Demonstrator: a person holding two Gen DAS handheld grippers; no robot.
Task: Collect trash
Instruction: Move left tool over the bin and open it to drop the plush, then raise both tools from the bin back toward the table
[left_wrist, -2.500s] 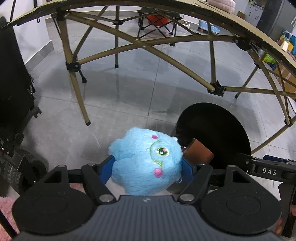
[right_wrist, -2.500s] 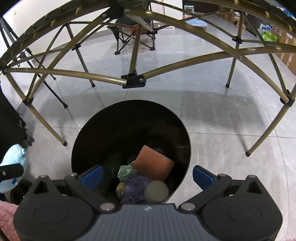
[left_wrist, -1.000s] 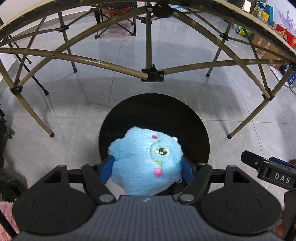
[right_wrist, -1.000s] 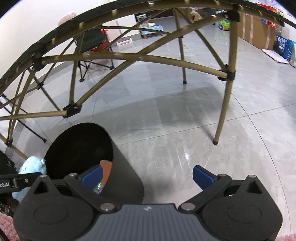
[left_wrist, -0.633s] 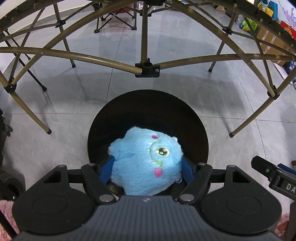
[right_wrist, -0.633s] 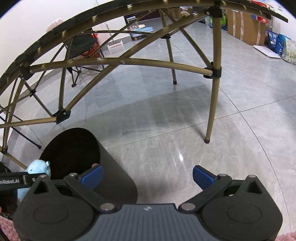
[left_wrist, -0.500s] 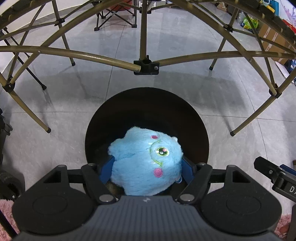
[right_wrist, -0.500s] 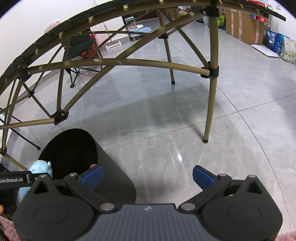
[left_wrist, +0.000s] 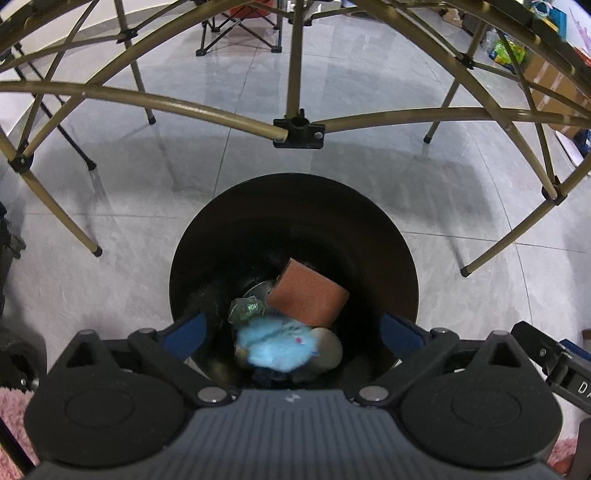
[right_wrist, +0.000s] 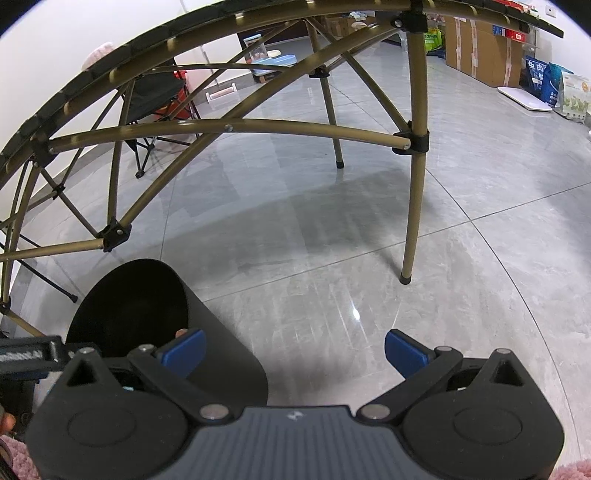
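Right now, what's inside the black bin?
In the black bin: a blue plush toy, blurred, an orange sponge, a crumpled greenish wrapper and a pale round lid. Anything underneath them is covered.

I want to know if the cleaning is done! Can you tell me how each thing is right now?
Left gripper: open, above the bin.
Right gripper: open, holding nothing.
Blue plush toy: blurred, inside the bin.
Bin: upright, lidless, holding trash.
Orange sponge: in the bin, tilted.

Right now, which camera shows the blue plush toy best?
The left wrist view: it looks straight down into the black bin, where the blue plush toy lies, blurred. The right wrist view shows only the bin's outside, not the toy.
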